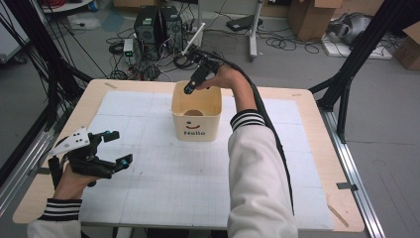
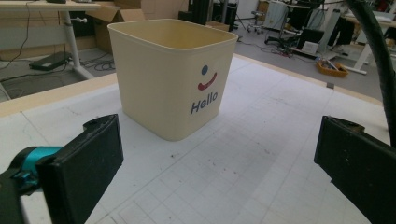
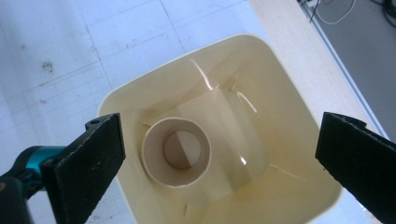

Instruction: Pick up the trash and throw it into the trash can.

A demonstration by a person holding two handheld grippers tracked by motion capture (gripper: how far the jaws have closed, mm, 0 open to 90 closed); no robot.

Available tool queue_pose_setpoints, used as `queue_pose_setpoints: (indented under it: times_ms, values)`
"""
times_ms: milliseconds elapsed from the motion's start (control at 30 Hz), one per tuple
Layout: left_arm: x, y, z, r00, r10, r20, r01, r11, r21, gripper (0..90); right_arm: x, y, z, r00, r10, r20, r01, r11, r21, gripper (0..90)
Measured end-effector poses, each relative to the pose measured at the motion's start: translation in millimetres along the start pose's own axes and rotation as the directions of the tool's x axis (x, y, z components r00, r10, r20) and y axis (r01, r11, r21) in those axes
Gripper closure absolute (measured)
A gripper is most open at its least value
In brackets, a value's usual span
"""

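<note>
A cream square bin [image 1: 196,124] with a smiley face and "Hello" on its front stands on the white gridded mat, toward the table's far middle. My right gripper [image 1: 190,89] hangs above its far rim, pointing down into it. In the right gripper view the right gripper [image 3: 219,163] is open, and a cream cup [image 3: 224,121] lies on its side on the bin's [image 3: 285,121] floor below, apart from the jaws. My left gripper [image 1: 121,147] rests near the table's left edge, open and empty. In the left gripper view the left gripper [image 2: 219,168] faces the bin [image 2: 163,79].
The gridded mat [image 1: 163,183] covers most of the wooden table [image 1: 317,148]. Black frame posts [image 1: 346,74] rise at the table's left and right sides. Computers [image 1: 157,25] and cables lie on the floor beyond the far edge.
</note>
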State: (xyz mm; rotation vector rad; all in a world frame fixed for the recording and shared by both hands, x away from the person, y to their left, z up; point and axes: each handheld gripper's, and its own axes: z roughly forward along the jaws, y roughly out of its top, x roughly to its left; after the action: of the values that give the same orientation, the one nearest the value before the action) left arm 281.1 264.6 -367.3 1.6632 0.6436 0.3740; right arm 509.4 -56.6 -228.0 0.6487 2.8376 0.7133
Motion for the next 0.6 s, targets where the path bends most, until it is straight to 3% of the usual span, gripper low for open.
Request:
queue_pose_setpoints:
  times_ms: [267,333,600]
  values:
    - [0.0,0.8,-2.5,0.9998,0.008,-0.017,-0.008,1.0000,0.000,1.7,3.9,-9.9,-37.3,0.9995,0.018,0.025,-0.016,0.998,-0.067,0.2]
    - [-0.1,0.9,-2.4,0.9998,0.009,-0.019,-0.009,1.0000,0.000,1.7,4.9,-12.9,-50.2,0.9995,-0.001,0.032,0.005,0.995,-0.099,0.2]
    - [-0.5,1.2,-2.2,0.9997,0.012,-0.021,-0.012,0.9999,0.002,1.7,11.5,-20.3,-71.7,0.9991,0.011,0.041,-0.006,0.994,-0.110,0.2]
